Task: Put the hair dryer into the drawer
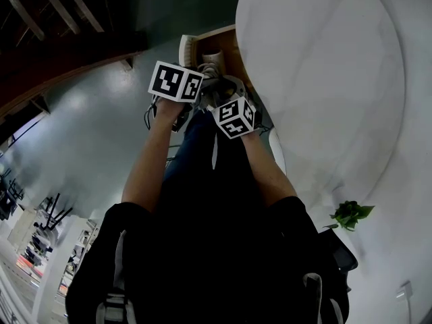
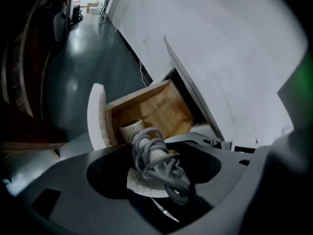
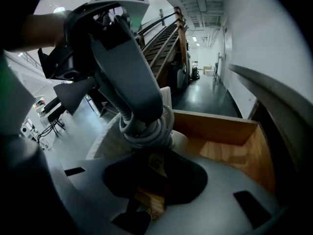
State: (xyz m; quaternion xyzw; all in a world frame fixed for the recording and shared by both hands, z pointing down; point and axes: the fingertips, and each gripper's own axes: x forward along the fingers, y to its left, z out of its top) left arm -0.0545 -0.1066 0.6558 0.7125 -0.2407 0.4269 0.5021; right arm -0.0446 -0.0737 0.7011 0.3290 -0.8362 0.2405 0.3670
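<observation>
Left hand-held gripper [image 2: 159, 180] clamped on cord-wound hair dryer [image 2: 148, 148], right hand-held gripper [image 3: 149, 180] seemingly too, wooden drawer [image 2: 164, 106]

**Hair dryer at the open drawer**
The pale hair dryer [image 2: 133, 129], with its grey cord [image 2: 164, 168] wound round the body, is held over the pulled-out wooden drawer [image 2: 161, 109]. One round end of it points into the drawer.

Two grippers (left gripper [image 2: 156, 180], right gripper [image 3: 154, 180]), one hair dryer [image 2: 146, 148], one drawer [image 2: 159, 106], one plant [image 1: 351, 213].
</observation>
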